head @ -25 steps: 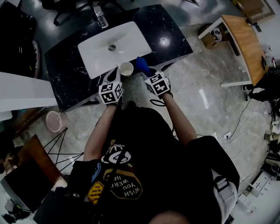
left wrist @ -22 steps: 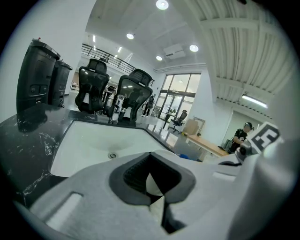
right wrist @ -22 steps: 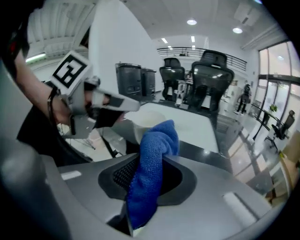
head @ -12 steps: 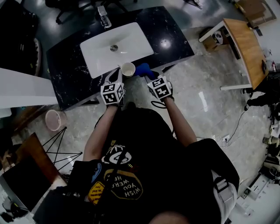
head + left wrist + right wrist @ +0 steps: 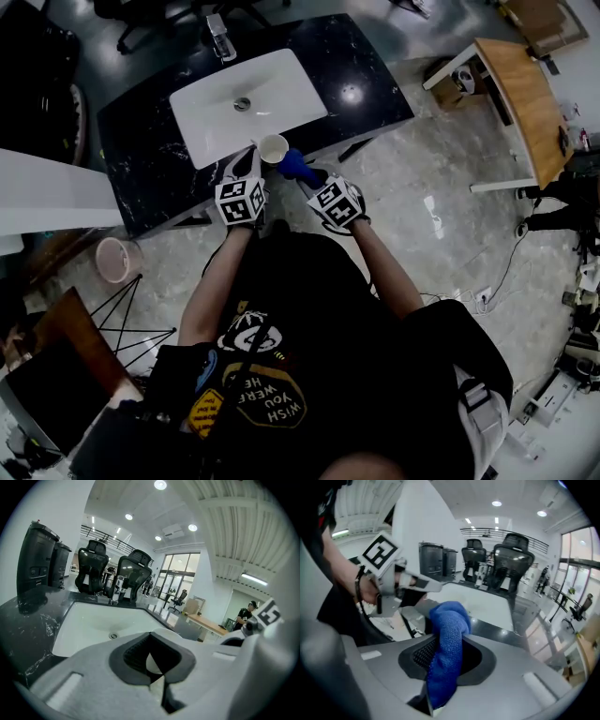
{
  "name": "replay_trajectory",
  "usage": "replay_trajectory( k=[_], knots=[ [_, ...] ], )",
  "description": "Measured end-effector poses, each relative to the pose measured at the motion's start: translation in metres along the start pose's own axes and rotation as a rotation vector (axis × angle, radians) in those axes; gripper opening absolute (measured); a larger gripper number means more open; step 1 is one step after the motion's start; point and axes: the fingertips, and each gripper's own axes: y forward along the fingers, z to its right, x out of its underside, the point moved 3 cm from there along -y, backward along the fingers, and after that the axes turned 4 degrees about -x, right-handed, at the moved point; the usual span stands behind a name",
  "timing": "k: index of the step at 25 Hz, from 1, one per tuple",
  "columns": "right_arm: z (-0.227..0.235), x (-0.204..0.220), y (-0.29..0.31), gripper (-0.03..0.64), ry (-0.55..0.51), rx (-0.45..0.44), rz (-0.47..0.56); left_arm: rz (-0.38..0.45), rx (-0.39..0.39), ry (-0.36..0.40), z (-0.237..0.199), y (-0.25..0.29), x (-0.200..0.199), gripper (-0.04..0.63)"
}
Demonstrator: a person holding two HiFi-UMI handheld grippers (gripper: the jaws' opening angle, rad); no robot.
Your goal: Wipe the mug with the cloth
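The left gripper point(image 5: 253, 157) is held at the front edge of the black desk point(image 5: 370, 80), & its jaws are shut on the wall of the white mug point(image 5: 273, 147). In the left gripper view a thin bit of the mug point(image 5: 152, 663) is seen pinched btwn the dark pads of the left gripper point(image 5: 157, 674), w/ no gap left. In the head view the mug is seen mouth up, at 1 o'clock from that gripper's marker cube point(image 5: 239, 200). Whether the mug rests on the desk can't be told.

The right gripper point(image 5: 307, 176) is shut tight on the blue cloth point(image 5: 298, 166). In the right gripper view the cloth point(image 5: 447, 620) is seen squeezed btwn the pads of the right gripper point(image 5: 443, 667) & bunched in a lump above them. The cloth is held just beside the mug, at 4 o'clock from it. Whether they touch can't be told. The left gripper point(image 5: 426, 585) is also seen there at 10 o'clock, held by a hand point(image 5: 370, 592).

A white sink point(image 5: 281, 80) is set in the desk at 11 o'clock from the mug, w/ a tap point(image 5: 217, 37) at its far rim. A pink bin point(image 5: 117, 260) is seen on the floor at 8 o'clock from the left gripper. A wood desk point(image 5: 525, 94) is seen well apart, at 3 o'clock.
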Motion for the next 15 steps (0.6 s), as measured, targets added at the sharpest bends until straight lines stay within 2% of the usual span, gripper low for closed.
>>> replay_trajectory(
  k=[3,6,10,13,15],
  knots=[
    [0.052,-0.018,-0.011,0.091,0.136,0.138,0.064,-0.011,-0.003,0.003,-0.001,-0.001,0.003,0.003],
    [0.075,-0.036,-0.005,0.091,0.130,0.176,0.060,-0.024,-0.006,0.005,-0.002,-0.002,0.007,0.003],
    [0.038,-0.022,0.009,0.091,0.050,0.082,-0.018,-0.026,-0.003,0.003,-0.001,-0.002,0.008,0.003],
    [-0.009,-0.010,0.005,0.091,0.016,-0.048,0.014,-0.029,-0.005,0.001,-0.002,-0.002,0.009,0.003],
    [-0.012,-0.007,-0.002,0.091,0.032,-0.049,0.038,-0.032,-0.005,0.001,-0.002,-0.002,0.011,0.003]
  ],
)
